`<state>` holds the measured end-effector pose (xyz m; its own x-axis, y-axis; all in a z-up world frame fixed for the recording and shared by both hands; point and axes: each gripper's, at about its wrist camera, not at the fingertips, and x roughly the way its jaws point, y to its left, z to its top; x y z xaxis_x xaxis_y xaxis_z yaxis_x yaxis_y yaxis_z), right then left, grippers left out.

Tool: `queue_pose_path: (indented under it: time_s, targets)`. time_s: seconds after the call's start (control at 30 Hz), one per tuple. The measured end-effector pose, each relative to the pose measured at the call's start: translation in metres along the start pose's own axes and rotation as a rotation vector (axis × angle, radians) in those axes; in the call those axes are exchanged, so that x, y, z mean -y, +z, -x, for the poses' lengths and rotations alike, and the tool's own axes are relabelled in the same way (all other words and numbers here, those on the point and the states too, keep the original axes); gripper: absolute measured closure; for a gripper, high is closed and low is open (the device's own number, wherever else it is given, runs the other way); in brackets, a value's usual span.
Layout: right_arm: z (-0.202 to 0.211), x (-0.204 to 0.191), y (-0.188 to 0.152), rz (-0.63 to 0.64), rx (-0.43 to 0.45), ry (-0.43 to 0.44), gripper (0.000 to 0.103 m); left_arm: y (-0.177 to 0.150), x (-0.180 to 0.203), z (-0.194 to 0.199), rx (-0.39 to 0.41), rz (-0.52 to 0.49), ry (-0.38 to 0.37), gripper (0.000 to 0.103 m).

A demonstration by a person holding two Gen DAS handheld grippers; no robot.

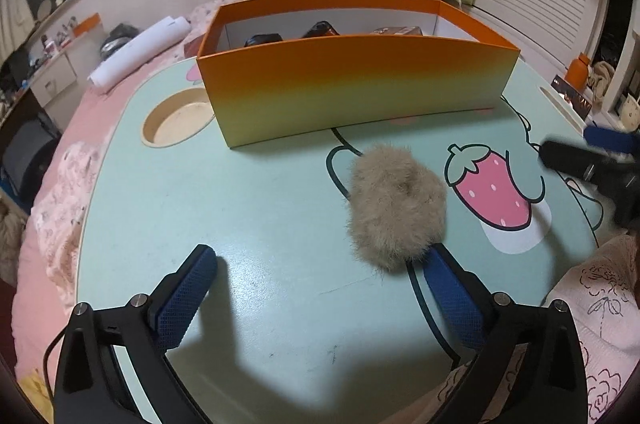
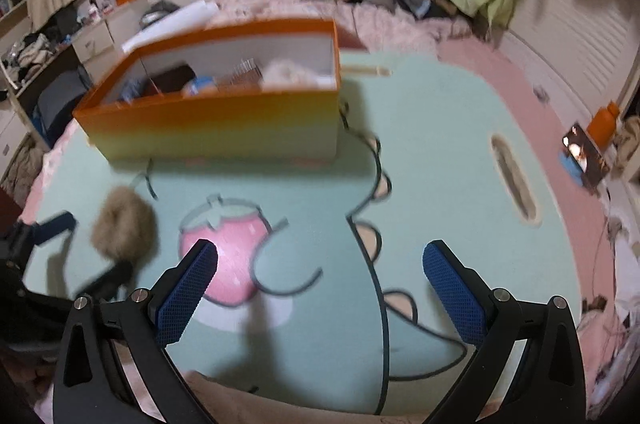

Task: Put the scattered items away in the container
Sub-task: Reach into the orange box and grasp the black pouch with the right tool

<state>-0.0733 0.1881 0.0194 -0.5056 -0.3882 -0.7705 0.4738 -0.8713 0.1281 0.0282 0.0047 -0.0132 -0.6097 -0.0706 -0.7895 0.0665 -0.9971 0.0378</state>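
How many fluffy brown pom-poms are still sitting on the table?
1. The fluffy pom-pom lies on the table in front of the orange box, beside the strawberry picture. Something pale and fluffy shows blurred inside the box; more may be hidden there.

The scrunchie (image 1: 396,207) looks fluffy, like fur. The box (image 1: 352,83) is smooth matt card. The table (image 1: 240,207) has a smooth, faintly glossy printed top. Gripper pads (image 1: 188,300) are knurled, rubbery blue.
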Motion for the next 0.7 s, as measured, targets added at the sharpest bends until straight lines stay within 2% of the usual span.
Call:
queue_pose_path:
  time_s: [0.07, 0.17, 0.33, 0.5, 0.63, 0.7]
  targets:
    - [0.006, -0.003, 0.012, -0.002, 0.021, 0.054, 0.002, 0.0, 0.0, 0.0, 0.0, 0.002, 0.001, 0.0]
    - [0.008, -0.007, 0.039, -0.008, 0.042, 0.154, 0.012, 0.0, 0.0, 0.0, 0.0, 0.006, 0.003, 0.0]
    - [0.001, -0.016, 0.094, -0.031, 0.045, 0.269, 0.034, 0.001, 0.001, 0.0, 0.0, 0.009, 0.004, 0.0]
    - [-0.038, -0.037, 0.126, -0.027, -0.042, 0.324, 0.052, 0.001, 0.001, 0.001, 0.0, 0.013, 0.006, 0.0]
    - [-0.072, -0.059, 0.133, -0.042, -0.149, 0.423, 0.053, 0.001, 0.001, 0.001, 0.001, 0.017, 0.009, 0.0]
    - [-0.091, -0.07, 0.136, -0.05, -0.193, 0.412, 0.053, 0.003, 0.002, 0.001, 0.001, 0.021, 0.009, 0.0]
